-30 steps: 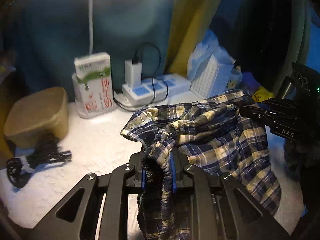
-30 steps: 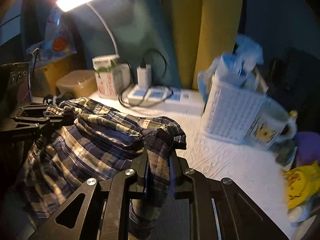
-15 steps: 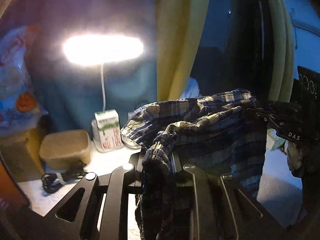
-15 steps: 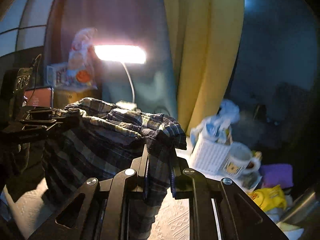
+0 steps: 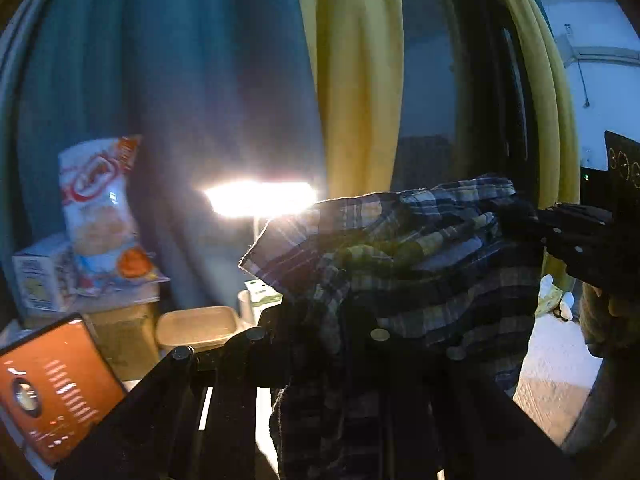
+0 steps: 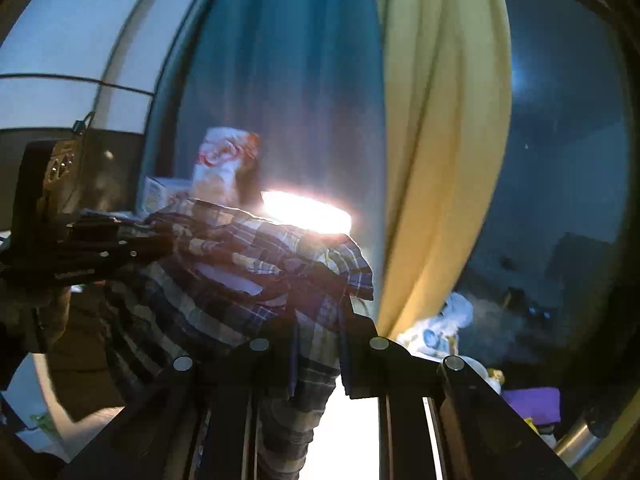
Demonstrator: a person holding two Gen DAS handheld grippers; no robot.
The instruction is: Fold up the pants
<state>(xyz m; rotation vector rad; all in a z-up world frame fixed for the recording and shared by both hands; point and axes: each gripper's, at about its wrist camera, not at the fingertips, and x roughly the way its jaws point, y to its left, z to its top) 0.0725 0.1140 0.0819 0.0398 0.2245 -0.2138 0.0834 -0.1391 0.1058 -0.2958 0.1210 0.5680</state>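
Plaid pants held aloft between two grippers

Blue-and-yellow checked cotton pants hang in the air in front of a yellow curtain, well above the white tabletop. The left gripper and right gripper each have their jaws nearly closed, pinching a bunched upper edge. Cloth looks light, limp and sagging, so grips probably belong at the waistband corners.
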